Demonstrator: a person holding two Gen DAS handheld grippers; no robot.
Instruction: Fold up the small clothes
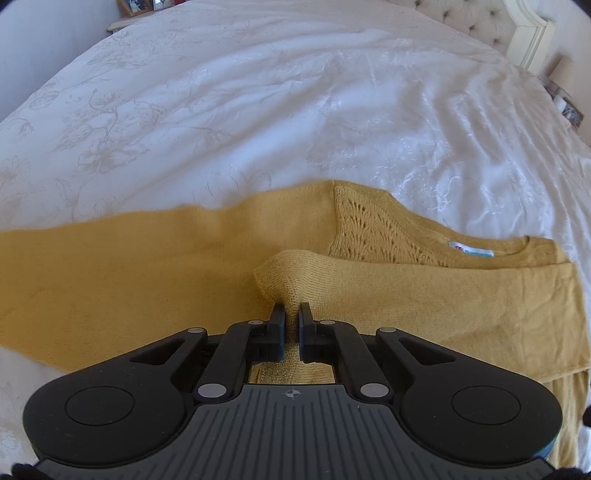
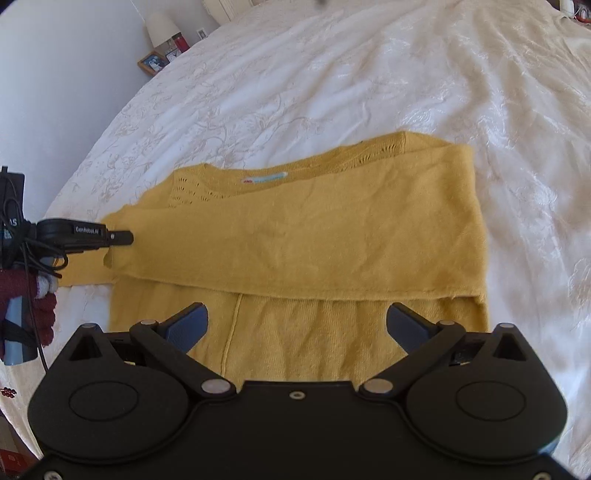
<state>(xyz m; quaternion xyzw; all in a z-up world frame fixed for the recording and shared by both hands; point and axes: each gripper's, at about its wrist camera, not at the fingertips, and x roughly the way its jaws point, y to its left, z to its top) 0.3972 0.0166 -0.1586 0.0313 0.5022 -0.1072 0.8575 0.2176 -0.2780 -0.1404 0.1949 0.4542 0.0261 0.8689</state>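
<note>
On the bed (image 2: 369,74), over its white flowery cover, lies my yellow sweater (image 2: 295,229). One sleeve (image 2: 314,254) is folded flat across the body. At the neck I see a small white tag (image 2: 264,178) with red and blue marks, but the letters are too tiny for me to read.

My left gripper (image 1: 291,314) is pinched tight on a bump of the yellow knit, right at the end of that folded sleeve. From my right camera I can see the left gripper (image 2: 122,238) from the side, and it has white words on it that say "Genrobot.AI".

My right gripper (image 2: 297,325) is spread wide and holds nothing. It hangs above the lower part of the sweater, near a long seam.

Far back by the wall stands a lamp (image 2: 160,27), with a picture frame (image 2: 152,62) and a red thing (image 2: 181,42) beside it. I cannot tell what the red thing is.
</note>
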